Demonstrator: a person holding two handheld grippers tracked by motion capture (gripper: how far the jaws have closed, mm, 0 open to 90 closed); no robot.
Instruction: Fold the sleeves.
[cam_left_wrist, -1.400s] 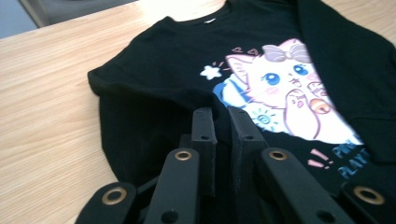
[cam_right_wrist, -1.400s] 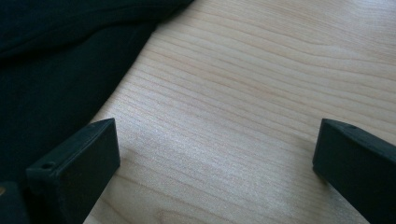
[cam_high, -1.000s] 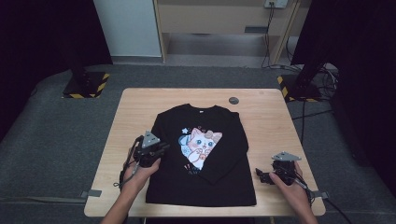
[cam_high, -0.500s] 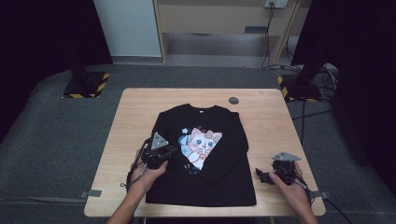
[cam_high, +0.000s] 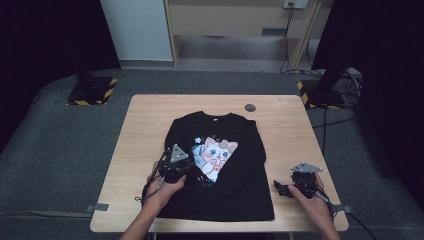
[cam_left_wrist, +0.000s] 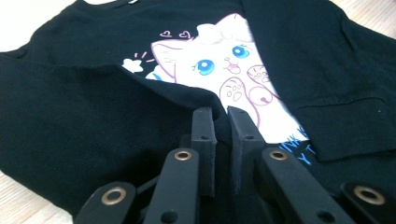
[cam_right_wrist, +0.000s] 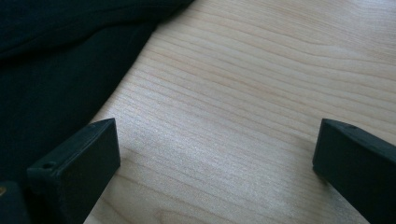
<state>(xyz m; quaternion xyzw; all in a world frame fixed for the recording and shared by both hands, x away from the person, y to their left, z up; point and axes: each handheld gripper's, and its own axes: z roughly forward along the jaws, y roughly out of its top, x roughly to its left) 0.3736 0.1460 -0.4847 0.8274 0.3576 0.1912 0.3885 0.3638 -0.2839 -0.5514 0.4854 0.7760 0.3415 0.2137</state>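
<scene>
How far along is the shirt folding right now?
Done: the black cat-print shirt lies flat on the table, and the sleeve on the right of the high view is already folded across the body. In hand: the left gripper is shut on the other sleeve, carrying it over the cat print. Left: laying that sleeve down and folding the body. The right gripper waits open over bare wood.
</scene>
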